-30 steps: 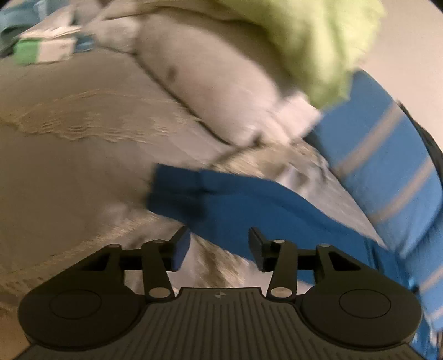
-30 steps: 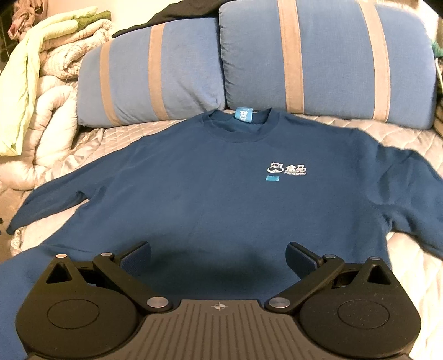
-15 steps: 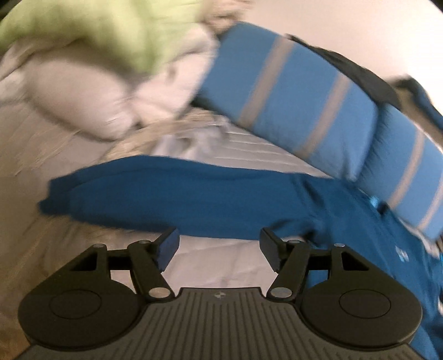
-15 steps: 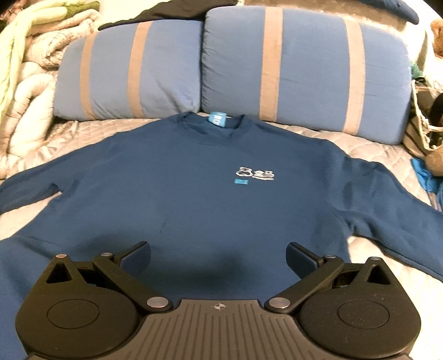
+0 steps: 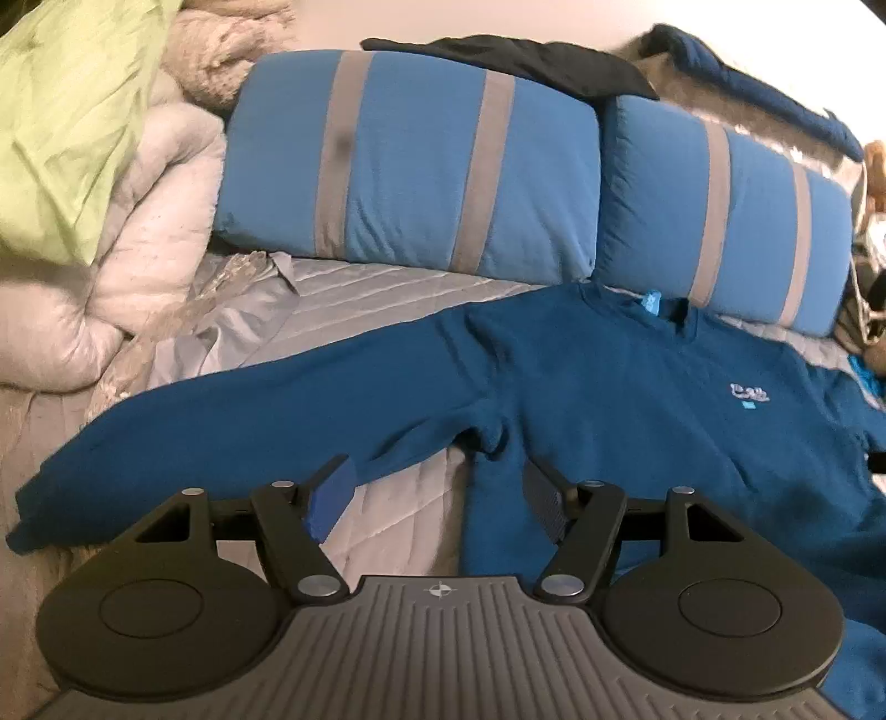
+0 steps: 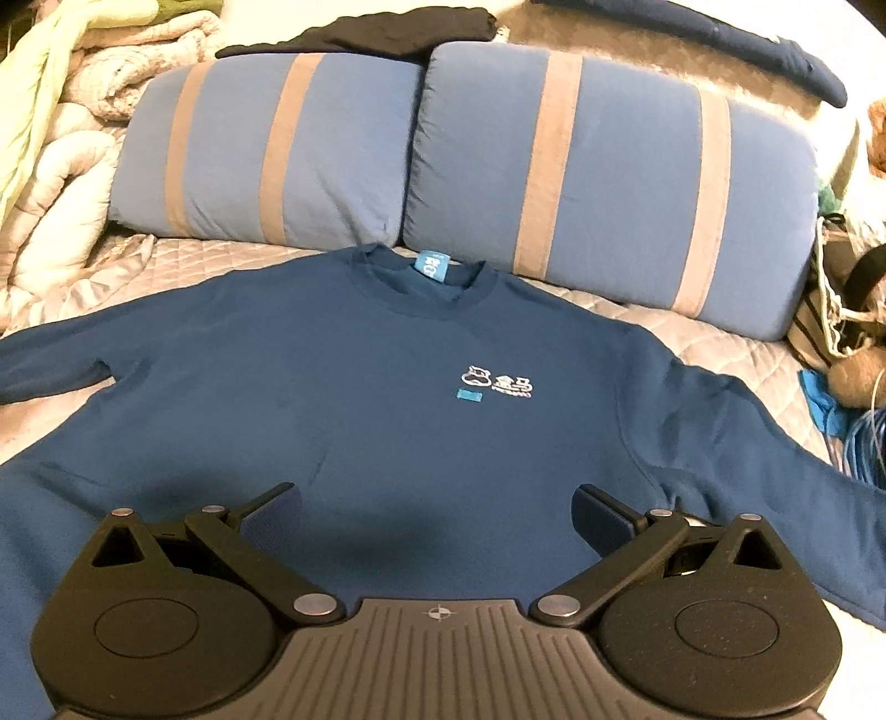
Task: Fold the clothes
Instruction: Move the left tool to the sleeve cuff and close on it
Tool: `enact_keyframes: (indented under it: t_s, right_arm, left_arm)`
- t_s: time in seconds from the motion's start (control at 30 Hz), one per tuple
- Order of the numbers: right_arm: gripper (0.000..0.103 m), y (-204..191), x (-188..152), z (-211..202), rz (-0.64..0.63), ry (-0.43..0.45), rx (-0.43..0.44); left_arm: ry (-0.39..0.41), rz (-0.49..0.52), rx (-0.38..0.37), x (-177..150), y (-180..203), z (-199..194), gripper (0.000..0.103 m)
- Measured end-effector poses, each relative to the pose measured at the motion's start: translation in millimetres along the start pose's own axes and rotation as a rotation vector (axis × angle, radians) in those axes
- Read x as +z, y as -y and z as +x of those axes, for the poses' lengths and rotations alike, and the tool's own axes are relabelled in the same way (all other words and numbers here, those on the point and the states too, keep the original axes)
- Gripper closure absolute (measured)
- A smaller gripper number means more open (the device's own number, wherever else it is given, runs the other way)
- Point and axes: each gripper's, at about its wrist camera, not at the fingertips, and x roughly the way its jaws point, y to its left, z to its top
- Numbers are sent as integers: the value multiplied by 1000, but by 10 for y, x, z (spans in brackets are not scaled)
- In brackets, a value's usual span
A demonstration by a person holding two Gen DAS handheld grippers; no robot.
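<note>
Blue sweatshirt (image 6: 343,399) lies flat, front up, on the bed (image 6: 692,343), collar toward two blue striped pillows (image 6: 609,183) at the head, white logo (image 6: 498,382) on the chest. Both sleeves spread out to the sides; in the left wrist view the sleeve (image 5: 232,421) runs out toward the bed edge, with a small bunch of fabric at the armpit. Left hand-held gripper (image 5: 437,498) spread wide, nothing held, sits over the armpit area with bare quilt between its fingers; can't tell if it touches the cloth. Right hand-held gripper (image 6: 437,515) also wide, empty, above the lower middle of the sweatshirt body, shadow on the fabric just ahead of it. Rolled white comforter (image 5: 149,221) and a light green blanket (image 5: 66,111) piled left of the pillows. Dark garment (image 6: 387,33) draped on top behind the pillows. Bag and blue cable (image 6: 864,443) at the right bed edge.
</note>
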Motion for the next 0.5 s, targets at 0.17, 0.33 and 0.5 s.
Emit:
enact_keyframes:
  t_s: [0.17,0.33,0.5]
  right_arm:
    - [0,-42,82,-70,-19,18,25]
    - [0,-112,154,-103,-39,31,79]
    - [0,-224,135,-2,-51,27,123]
  left_arm:
    - [-4,1,-2,36,27,1,37]
    - [-2,-28,3,6,-61,-13,37]
    - [3,-106,30,-119,-415,-18,37]
